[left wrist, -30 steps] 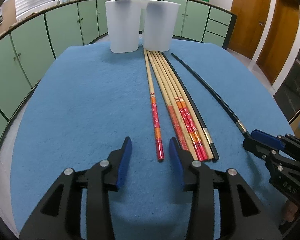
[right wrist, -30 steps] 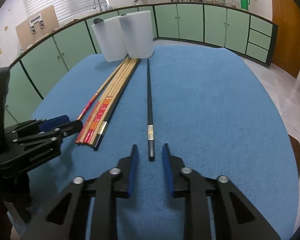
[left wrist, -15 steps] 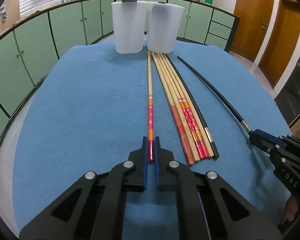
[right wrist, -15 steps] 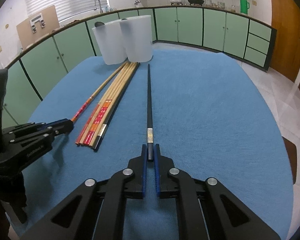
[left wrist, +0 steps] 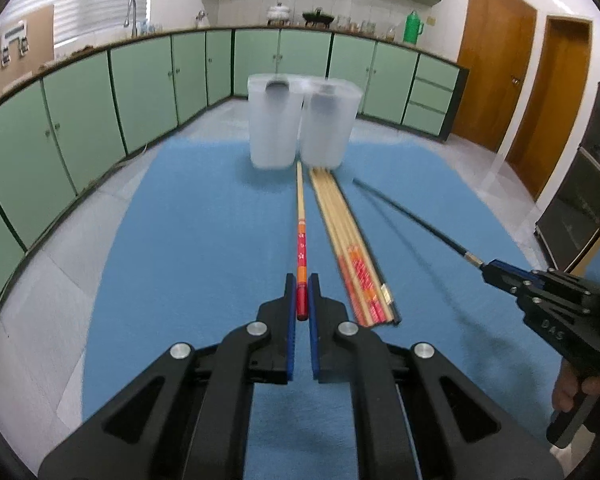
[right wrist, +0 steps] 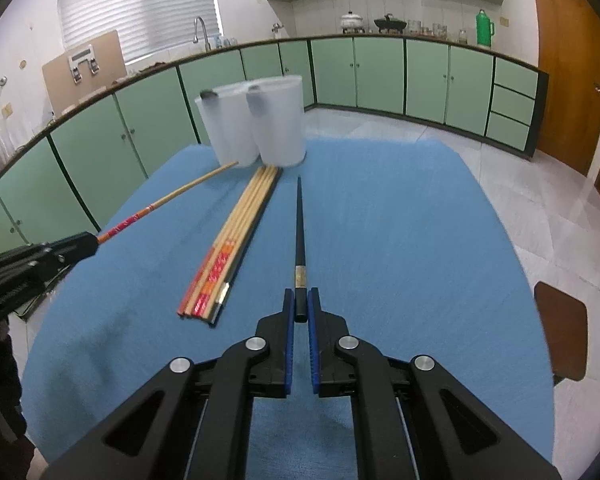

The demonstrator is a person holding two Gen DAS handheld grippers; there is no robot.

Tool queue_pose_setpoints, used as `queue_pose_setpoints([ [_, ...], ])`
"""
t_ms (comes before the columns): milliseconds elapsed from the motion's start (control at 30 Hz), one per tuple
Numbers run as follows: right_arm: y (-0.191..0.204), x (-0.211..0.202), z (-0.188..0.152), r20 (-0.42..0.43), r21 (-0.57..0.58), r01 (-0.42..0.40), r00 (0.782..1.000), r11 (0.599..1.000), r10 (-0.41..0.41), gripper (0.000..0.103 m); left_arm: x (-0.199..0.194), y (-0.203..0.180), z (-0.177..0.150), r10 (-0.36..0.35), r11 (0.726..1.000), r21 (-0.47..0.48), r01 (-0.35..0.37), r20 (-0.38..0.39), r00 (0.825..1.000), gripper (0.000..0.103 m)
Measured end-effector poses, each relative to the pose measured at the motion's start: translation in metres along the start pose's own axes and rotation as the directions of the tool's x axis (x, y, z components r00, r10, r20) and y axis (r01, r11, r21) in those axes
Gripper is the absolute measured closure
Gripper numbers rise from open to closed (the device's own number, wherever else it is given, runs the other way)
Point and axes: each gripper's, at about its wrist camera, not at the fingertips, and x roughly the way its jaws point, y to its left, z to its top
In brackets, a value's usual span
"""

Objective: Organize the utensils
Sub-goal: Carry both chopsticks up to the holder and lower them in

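My left gripper (left wrist: 302, 294) is shut on the red end of a bamboo chopstick (left wrist: 300, 216) and holds it lifted, pointing at the cups. My right gripper (right wrist: 300, 306) is shut on the end of a black chopstick (right wrist: 299, 224), also raised off the cloth. Each shows in the other view: the black chopstick (left wrist: 412, 216) at right, the bamboo one (right wrist: 168, 200) at left. A bundle of several bamboo chopsticks with one black (left wrist: 348, 240) lies on the blue cloth between them. Two translucent white cups (left wrist: 274, 124) (left wrist: 328, 124) stand at the far end.
The blue cloth (right wrist: 400, 220) covers a round table, with its edges near on all sides. Green cabinets (right wrist: 360, 72) ring the room behind. A brown chair seat (right wrist: 560, 332) sits off the right edge. A dark utensil pokes from each cup.
Both grippers closed on their chopsticks, then raised them off the cloth; the views now look higher and more level toward the cups.
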Motion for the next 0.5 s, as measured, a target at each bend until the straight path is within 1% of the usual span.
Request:
queue_pose_setpoints([
  [67, 0.0, -0.008, 0.005, 0.019, -0.001, -0.003, 1.0, 1.0, 0.003, 0.096, -0.013, -0.002, 0.007, -0.007, 1.0, 0.007, 0.007, 0.035, 0.999, 0.098],
  [167, 0.002, -0.02, 0.016, 0.053, -0.006, -0.002, 0.999, 1.0, 0.003, 0.096, -0.029, -0.005, 0.017, -0.011, 1.0, 0.018, 0.01, 0.065, 0.998, 0.098],
  [333, 0.002, -0.04, 0.035, 0.11, -0.01, -0.009, 0.994, 1.0, 0.01, 0.096, -0.053, -0.005, 0.031, -0.023, 1.0, 0.01, 0.022, 0.12, 0.993, 0.098],
  [500, 0.004, -0.049, 0.051, 0.133, -0.025, -0.009, 0.991, 1.0, 0.012, 0.096, -0.069, -0.003, 0.042, -0.026, 1.0, 0.013, 0.025, 0.168, 0.985, 0.098],
])
